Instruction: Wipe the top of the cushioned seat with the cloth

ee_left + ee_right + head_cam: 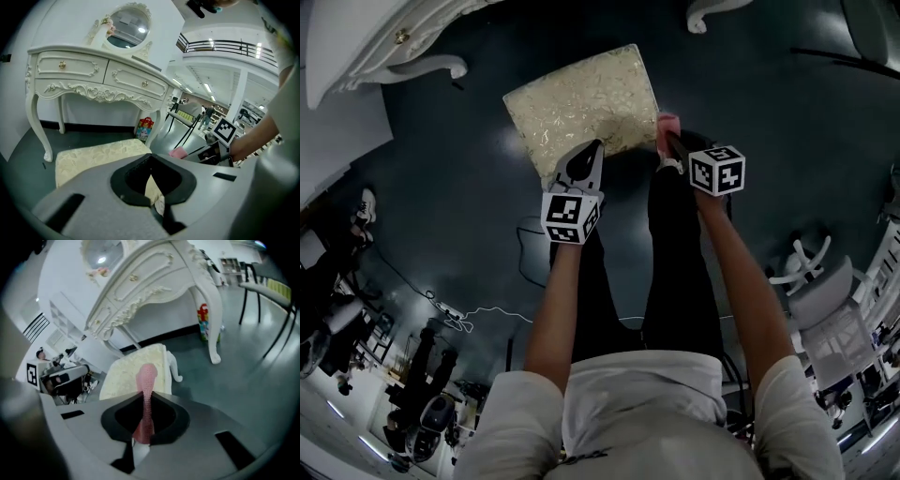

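A person stands just before the cushioned seat [581, 98], which is a low stool with a cream top of leafy pattern and white curved legs. It stands on the dark floor [769, 84].

The right gripper [668, 152] is at the near right corner of the seat. Its fingers [161, 416] are pressed together on the pink cloth [667, 125]. The cloth sticks out beyond the fingertips as a narrow folded strip, toward the seat's right edge. Whether the cloth already touches the cushion, I cannot tell.

The left gripper [594, 150] is over the near edge of the seat, a little left of the cloth. Its fingers [136, 176] meet at the tips and they hold nothing. Only the cream top of the seat is seen past them. Whether the tips touch the cushion is not clear.

Each gripper carries a marker cube on the side away from the seat: the left one [572, 216] and the right one [717, 169].

Behind the seat stands a white carved dressing table [98, 77] with two drawers and an oval mirror [131, 26] on top. A small colourful package [146, 129] leans beside the table's leg, beyond the far right corner of the seat.
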Demonstrator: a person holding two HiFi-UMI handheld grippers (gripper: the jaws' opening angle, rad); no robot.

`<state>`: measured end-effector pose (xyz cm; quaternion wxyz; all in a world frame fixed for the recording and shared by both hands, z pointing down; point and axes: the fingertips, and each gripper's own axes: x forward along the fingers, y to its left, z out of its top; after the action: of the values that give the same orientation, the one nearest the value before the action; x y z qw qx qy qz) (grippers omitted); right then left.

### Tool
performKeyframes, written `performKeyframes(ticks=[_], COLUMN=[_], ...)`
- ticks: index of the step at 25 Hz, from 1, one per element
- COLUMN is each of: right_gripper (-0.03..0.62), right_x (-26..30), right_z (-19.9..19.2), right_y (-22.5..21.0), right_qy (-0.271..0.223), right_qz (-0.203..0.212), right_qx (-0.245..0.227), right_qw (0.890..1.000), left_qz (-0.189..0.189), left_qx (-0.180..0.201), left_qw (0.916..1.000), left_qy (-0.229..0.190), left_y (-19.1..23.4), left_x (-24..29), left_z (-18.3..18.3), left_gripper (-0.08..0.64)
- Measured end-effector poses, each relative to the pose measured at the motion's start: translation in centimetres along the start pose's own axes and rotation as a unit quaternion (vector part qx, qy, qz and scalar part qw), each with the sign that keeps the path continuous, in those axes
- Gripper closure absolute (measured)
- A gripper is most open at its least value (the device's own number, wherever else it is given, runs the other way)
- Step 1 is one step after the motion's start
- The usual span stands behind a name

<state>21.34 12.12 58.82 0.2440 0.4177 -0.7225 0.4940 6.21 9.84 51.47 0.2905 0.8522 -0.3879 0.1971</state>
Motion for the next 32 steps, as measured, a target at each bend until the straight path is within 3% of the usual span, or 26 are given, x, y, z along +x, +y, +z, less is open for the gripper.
performKeyframes(ticks=[3, 5, 9, 12, 16, 20, 23, 28, 32], right_gripper=[0.568, 0.568, 0.568, 0.568, 0.568, 0.568, 0.568, 0.566, 0.566], right_x=[-3.5, -6.1, -12.6, -16.3, -21.2, -23.5, -24.8, -26.9, -28.6], right_z=[3.6, 7.6, 14.2, 17.7, 18.2, 17.9, 19.9, 24.1, 28.7], right_y=[2.9, 5.0, 9.8, 14.3, 19.2, 22.6, 24.4, 27.4, 32.0], right_qy=[-0.006, -0.023, -0.067, -0.1, -0.091, -0.081, -0.1, -0.181, -0.269], right_qz=[0.013, 0.018, 0.003, 0.022, 0.049, 0.07, 0.072, 0.073, 0.086], right_qx=[-0.085, -0.114, -0.124, -0.129, -0.189, -0.18, -0.2, -0.198, -0.194], right_qw=[0.996, 0.993, 0.99, 0.986, 0.977, 0.978, 0.972, 0.961, 0.94], left_qz=[-0.003, -0.006, -0.021, -0.013, -0.007, -0.003, -0.001, 0.016, 0.047], left_qx=[0.009, 0.019, 0.038, 0.04, 0.037, 0.049, 0.048, 0.059, 0.086], left_qw=[0.9999, 0.9995, 0.9979, 0.9965, 0.9931, 0.9886, 0.9844, 0.9757, 0.9636], left_qy=[-0.012, -0.026, -0.048, -0.073, -0.111, -0.142, -0.169, -0.21, -0.248], left_y=[-0.4, -0.3, -1.6, -1.7, -3.8, -5.1, -5.4, -5.2, -4.1], left_x=[-1.9, -3.0, -7.5, -11.1, -15.0, -18.6, -20.5, -23.1, -25.2], left_z=[3.6, 7.5, 14.1, 17.9, 21.8, 24.6, 27.2, 31.3, 36.3], left_gripper=[0.548, 0.548, 0.548, 0.548, 0.548, 0.548, 0.548, 0.548, 0.548])
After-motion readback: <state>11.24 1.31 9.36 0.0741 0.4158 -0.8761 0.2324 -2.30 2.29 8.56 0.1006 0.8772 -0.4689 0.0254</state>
